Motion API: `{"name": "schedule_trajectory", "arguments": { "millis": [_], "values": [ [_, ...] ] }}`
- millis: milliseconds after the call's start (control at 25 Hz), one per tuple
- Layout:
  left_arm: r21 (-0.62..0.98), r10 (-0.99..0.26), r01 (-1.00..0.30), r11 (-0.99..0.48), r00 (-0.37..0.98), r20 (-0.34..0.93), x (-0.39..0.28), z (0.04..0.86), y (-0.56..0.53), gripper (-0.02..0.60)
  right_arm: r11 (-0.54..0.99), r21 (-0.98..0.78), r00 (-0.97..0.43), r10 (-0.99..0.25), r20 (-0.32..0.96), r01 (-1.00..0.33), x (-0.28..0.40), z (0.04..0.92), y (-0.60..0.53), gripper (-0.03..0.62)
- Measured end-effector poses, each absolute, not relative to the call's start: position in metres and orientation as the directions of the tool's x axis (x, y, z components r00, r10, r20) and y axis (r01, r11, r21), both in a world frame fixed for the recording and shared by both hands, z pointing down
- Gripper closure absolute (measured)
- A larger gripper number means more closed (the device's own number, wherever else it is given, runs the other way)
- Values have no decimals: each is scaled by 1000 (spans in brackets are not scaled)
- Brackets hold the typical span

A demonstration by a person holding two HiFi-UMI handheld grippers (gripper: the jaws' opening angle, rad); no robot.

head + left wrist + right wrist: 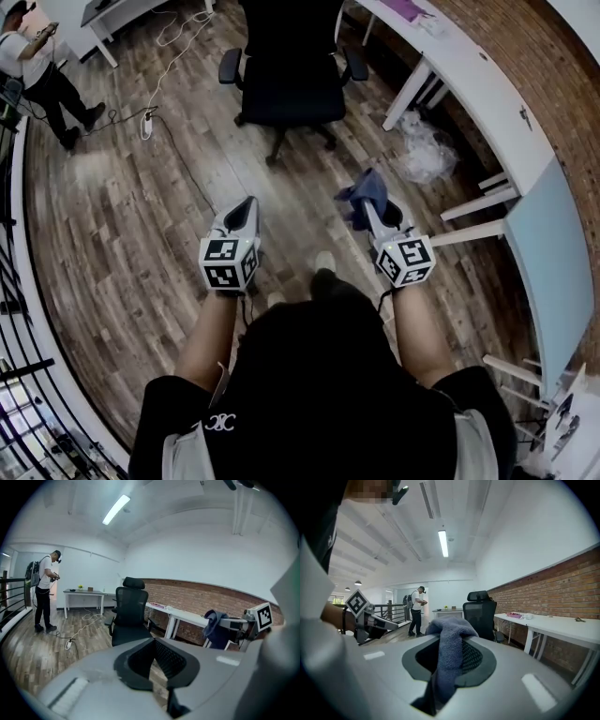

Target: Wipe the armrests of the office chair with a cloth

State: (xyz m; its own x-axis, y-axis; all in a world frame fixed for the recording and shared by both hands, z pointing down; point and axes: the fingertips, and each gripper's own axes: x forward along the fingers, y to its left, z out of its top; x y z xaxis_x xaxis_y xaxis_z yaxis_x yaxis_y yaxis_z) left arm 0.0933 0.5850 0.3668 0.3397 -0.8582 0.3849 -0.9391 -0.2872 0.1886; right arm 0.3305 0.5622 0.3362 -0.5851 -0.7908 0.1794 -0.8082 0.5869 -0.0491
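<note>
The right tool [373,208] is clamped on a crumpled blue-grey cloth [449,658], which bunches above its jaws. The left tool [246,211] is closed on nothing. Both are well apart from the black mesh office chair [289,80], whose armrests [230,64] are bare, on the wooden floor [131,225] beside the white desk [469,75].

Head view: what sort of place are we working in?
Most likely an open office or studio workspace: a black office chair stands on wood flooring, and long white desks run along a brick wall.
</note>
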Motion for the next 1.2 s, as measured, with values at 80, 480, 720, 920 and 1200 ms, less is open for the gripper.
{"name": "schedule_trajectory", "arguments": {
  "millis": [80,480,720,920,1200],
  "values": [
    [184,-858,-935,-302,351,376,91,365,597,578,576,-48,-575,-799,179,-816,325,334,579,523],
    [192,-872,-951,-241,299,387,81,368,625,578,613,-51,-610,-769,189,-788,321,335,608,523],
    [186,-896,-961,-207,262,358,94,351,637,578,649,-64,-649,-741,170,-758,336,327,610,523],
    [190,-894,-964,-186,246,375,106,353,644,578,646,-93,-652,-742,155,-758,351,328,607,523],
    [177,-892,-970,-169,227,391,100,355,650,578,666,-108,-674,-722,158,-738,344,331,608,523]
  ]
}}
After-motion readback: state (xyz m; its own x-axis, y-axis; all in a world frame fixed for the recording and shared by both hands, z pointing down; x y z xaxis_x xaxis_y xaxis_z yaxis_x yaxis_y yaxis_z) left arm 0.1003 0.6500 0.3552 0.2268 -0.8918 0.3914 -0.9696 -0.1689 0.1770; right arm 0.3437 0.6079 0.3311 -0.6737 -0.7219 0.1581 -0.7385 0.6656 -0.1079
